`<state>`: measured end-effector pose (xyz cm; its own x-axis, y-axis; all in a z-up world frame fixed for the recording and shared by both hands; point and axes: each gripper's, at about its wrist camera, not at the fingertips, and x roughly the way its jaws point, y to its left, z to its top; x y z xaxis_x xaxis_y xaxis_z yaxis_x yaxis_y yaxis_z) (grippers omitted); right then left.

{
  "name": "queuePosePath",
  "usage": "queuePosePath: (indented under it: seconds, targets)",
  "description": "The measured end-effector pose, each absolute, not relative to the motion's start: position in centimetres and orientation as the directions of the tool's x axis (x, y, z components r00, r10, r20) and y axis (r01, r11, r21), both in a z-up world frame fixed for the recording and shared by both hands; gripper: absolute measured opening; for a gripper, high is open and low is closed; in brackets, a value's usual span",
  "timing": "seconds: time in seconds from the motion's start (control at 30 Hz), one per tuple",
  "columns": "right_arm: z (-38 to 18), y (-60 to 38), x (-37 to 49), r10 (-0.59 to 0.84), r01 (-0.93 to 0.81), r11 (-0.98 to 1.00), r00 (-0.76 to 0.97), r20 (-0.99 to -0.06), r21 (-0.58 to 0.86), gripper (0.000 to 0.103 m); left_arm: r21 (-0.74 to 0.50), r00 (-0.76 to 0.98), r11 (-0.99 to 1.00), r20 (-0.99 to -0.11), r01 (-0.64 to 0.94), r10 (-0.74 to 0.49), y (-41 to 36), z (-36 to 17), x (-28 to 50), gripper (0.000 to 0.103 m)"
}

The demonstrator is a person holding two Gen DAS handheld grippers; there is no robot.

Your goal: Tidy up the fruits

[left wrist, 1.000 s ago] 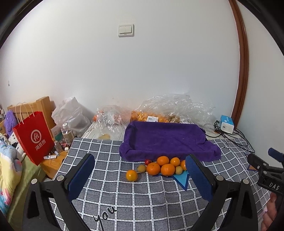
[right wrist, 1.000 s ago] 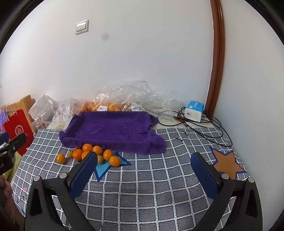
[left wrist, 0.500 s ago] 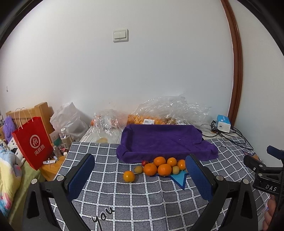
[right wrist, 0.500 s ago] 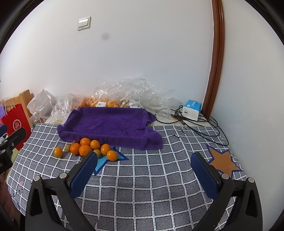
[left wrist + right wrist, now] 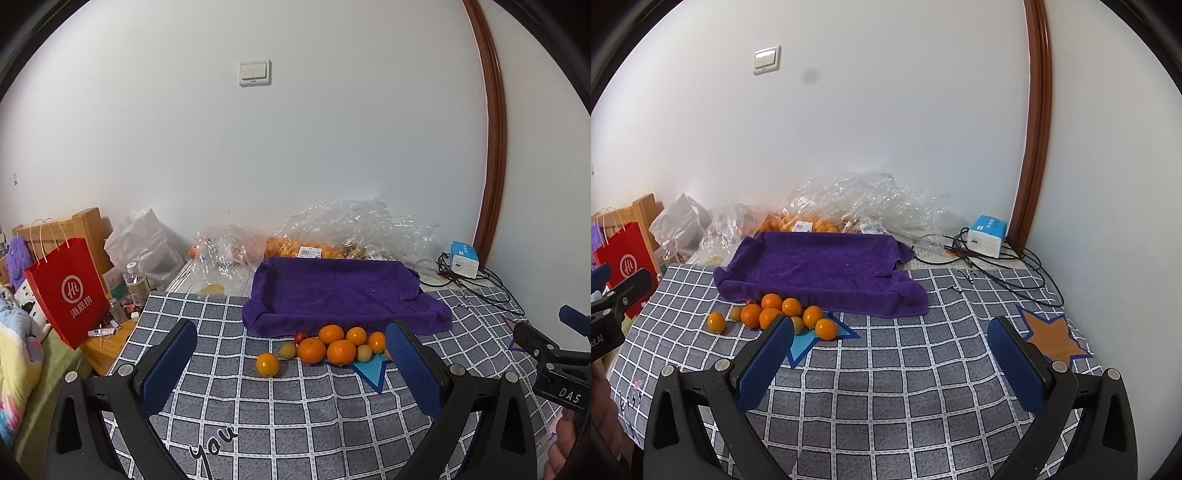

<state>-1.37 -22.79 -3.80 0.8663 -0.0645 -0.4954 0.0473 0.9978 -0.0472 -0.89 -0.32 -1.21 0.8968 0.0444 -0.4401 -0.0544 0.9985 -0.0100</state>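
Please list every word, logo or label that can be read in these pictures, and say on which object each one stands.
"you": grid tablecloth.
"HL" logo above three Chinese characters, blurred: red paper bag.
"DAS": right gripper body, seen from the left wrist.
Printing unreadable: blue-and-white box, white sticker on plastic bag, bottle.

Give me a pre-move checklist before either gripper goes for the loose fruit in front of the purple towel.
1. Left gripper open and holding nothing: ok.
2. Right gripper open and holding nothing: ok.
3. Fruit pile in view, resting on the checked cloth: ok.
4. Stray orange apart from the pile, free to grasp: ok.
5. Purple towel bare on top for placing: ok.
6. What lies beneath the towel: cannot tell.
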Motion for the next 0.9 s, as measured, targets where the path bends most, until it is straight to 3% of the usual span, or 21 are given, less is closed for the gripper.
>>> queuePosePath:
  seconds: [0.9]
  targets:
    - [-3.49, -22.87, -1.76, -0.057, 0.05, 0.998, 0.873, -0.485, -0.029, 0.103, -0.016, 0.901, 0.998, -0.432, -0.061, 0.048, -0.26, -0.99, -1.41, 0.103]
